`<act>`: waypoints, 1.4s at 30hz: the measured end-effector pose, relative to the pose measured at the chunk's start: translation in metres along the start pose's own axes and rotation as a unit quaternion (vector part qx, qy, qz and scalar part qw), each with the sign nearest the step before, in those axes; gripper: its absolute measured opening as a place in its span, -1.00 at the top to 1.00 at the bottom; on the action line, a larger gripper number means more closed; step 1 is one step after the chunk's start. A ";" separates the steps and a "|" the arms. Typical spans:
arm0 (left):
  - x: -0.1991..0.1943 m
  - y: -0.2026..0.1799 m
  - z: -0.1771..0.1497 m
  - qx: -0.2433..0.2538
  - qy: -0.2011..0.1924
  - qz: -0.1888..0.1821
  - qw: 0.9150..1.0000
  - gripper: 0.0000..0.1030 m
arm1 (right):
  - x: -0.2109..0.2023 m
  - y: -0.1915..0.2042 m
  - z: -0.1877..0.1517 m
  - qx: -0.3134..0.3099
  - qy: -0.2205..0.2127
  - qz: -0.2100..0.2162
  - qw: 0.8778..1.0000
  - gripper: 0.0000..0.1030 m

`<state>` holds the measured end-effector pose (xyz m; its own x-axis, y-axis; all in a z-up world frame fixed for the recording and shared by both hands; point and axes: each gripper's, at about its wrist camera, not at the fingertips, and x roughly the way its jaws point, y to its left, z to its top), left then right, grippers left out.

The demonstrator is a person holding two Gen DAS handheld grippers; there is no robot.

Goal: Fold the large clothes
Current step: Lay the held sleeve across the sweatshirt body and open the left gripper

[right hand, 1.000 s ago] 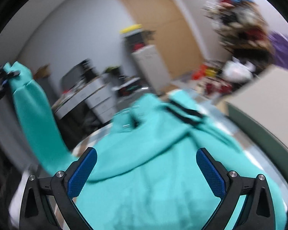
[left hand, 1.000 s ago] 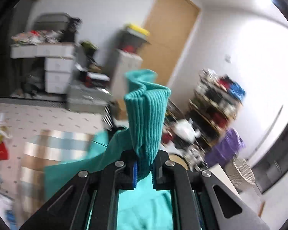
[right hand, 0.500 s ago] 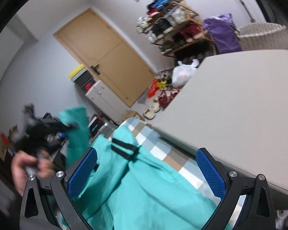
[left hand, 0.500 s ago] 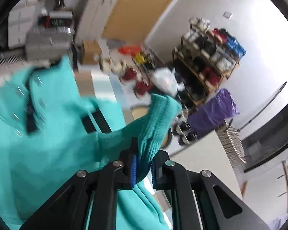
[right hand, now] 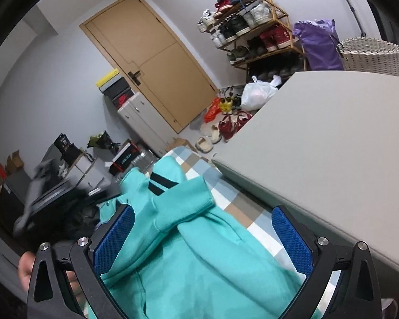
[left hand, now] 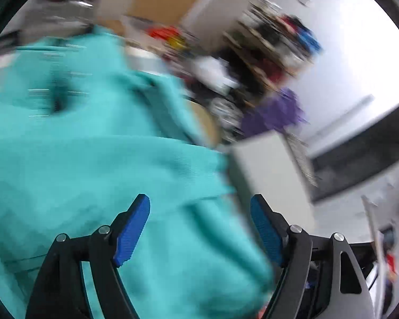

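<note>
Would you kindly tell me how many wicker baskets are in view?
1: a pale wicker basket at the far right beside the purple bag, behind the grey tabletop; others may be hidden.

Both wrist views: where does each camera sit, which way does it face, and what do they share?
Left wrist: on the left gripper, angled down over the teal garment; its blue-padded fingers are opening, gripping nothing.
Right wrist: on the right gripper, facing across the garment toward the door; open fingers and a hand show.
Shared: garment, shoe rack, purple bag.
</note>
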<state>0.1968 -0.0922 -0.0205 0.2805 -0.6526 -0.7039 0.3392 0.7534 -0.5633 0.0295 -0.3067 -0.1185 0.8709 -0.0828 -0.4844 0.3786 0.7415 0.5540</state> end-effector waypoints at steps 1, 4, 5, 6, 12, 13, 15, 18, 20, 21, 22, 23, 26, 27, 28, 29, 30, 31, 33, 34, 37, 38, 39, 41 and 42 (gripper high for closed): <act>-0.008 0.019 -0.002 -0.010 -0.011 0.029 0.999 -0.45 | 0.001 0.000 -0.001 0.003 0.004 -0.001 1.000 -1.00; -0.031 0.075 -0.020 -0.035 -0.028 0.123 0.991 -0.45 | 0.003 0.005 -0.005 0.002 0.010 -0.001 1.000 -1.00; -0.039 0.096 -0.027 -0.051 -0.031 0.146 0.987 -0.45 | 0.003 0.008 -0.006 -0.006 0.010 -0.003 1.000 -1.00; -0.041 0.107 -0.029 -0.065 -0.036 0.152 0.986 -0.45 | 0.003 0.010 -0.008 -0.012 0.010 -0.003 1.000 -1.00; -0.032 0.139 -0.051 -0.088 -0.044 0.151 0.984 -0.44 | 0.009 0.027 -0.016 -0.067 0.014 -0.016 0.998 -1.00; -0.033 0.136 -0.053 -0.085 -0.050 0.155 0.983 -0.45 | 0.011 0.029 -0.017 -0.074 0.015 -0.018 0.997 -1.00; -0.033 0.131 -0.054 -0.082 -0.046 0.162 0.982 -0.46 | 0.014 0.032 -0.020 -0.089 0.024 -0.020 0.996 -1.00; -0.050 0.126 -0.053 -0.088 -0.049 0.151 0.983 -0.46 | 0.017 0.034 -0.022 -0.101 0.027 -0.023 0.994 -1.00; -0.060 0.123 -0.045 -0.062 -0.064 0.142 0.986 -0.47 | 0.018 0.036 -0.022 -0.105 0.027 -0.023 0.994 -1.00; -0.062 0.128 -0.044 -0.055 -0.071 0.154 0.984 -0.52 | 0.018 0.036 -0.023 -0.106 0.029 -0.022 0.994 -1.00; -0.057 0.129 -0.043 -0.053 -0.073 0.177 0.980 -0.68 | 0.019 0.037 -0.023 -0.107 0.031 -0.022 0.993 -1.00; -0.048 0.134 -0.043 -0.059 -0.058 0.207 0.975 -0.70 | 0.020 0.038 -0.024 -0.110 0.034 -0.020 0.993 -1.00; -0.025 0.144 -0.048 -0.043 -0.031 0.245 0.968 -0.70 | 0.023 0.043 -0.027 -0.128 0.044 -0.019 0.991 -1.00; -0.022 0.140 -0.047 -0.032 -0.028 0.258 0.965 -0.71 | 0.026 0.045 -0.030 -0.141 0.052 -0.020 0.988 -1.00; -0.018 0.136 -0.046 -0.028 -0.017 0.270 0.962 -0.71 | 0.028 0.047 -0.032 -0.150 0.058 -0.023 0.987 -1.00; -0.020 0.131 -0.046 -0.027 -0.015 0.272 0.962 -0.70 | 0.032 0.049 -0.035 -0.160 0.066 -0.026 0.985 -1.00; -0.025 0.128 -0.046 -0.030 -0.023 0.259 0.965 -0.70 | 0.034 0.050 -0.037 -0.165 0.072 -0.027 0.983 -1.00; -0.033 0.124 -0.048 -0.038 -0.036 0.241 0.969 -0.71 | 0.039 0.050 -0.038 -0.170 0.081 -0.031 0.982 -1.00; -0.056 0.118 -0.055 -0.062 -0.062 0.210 0.974 -0.71 | 0.044 0.052 -0.037 -0.170 0.087 -0.034 0.981 -1.00; -0.067 0.114 -0.059 -0.072 -0.073 0.203 0.974 -0.71 | 0.048 0.058 -0.033 -0.173 0.090 -0.036 0.980 -1.00; -0.095 0.103 -0.074 -0.086 -0.114 0.195 0.970 -0.71 | 0.061 0.088 -0.024 -0.221 0.081 -0.030 0.971 -1.00; -0.095 0.095 -0.073 -0.079 -0.122 0.196 0.970 -0.71 | 0.074 0.109 -0.023 -0.261 0.091 -0.019 0.961 -1.00; -0.100 0.091 -0.077 -0.073 -0.131 0.204 0.967 -0.71 | 0.089 0.125 -0.023 -0.293 0.104 -0.016 0.950 -1.00; -0.111 0.090 -0.088 -0.075 -0.153 0.217 0.961 -0.71 | 0.118 0.149 -0.028 -0.337 0.129 -0.020 0.932 -1.00; -0.115 0.091 -0.094 -0.077 -0.161 0.217 0.960 -0.71 | 0.138 0.157 -0.032 -0.354 0.146 -0.030 0.923 -1.00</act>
<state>0.1108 0.0588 -0.0320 0.6366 -0.2476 -0.7303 -0.0012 0.9467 -0.3220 0.1992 -0.1800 -0.1199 0.6940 -0.0313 -0.7193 0.0333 0.9994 -0.0113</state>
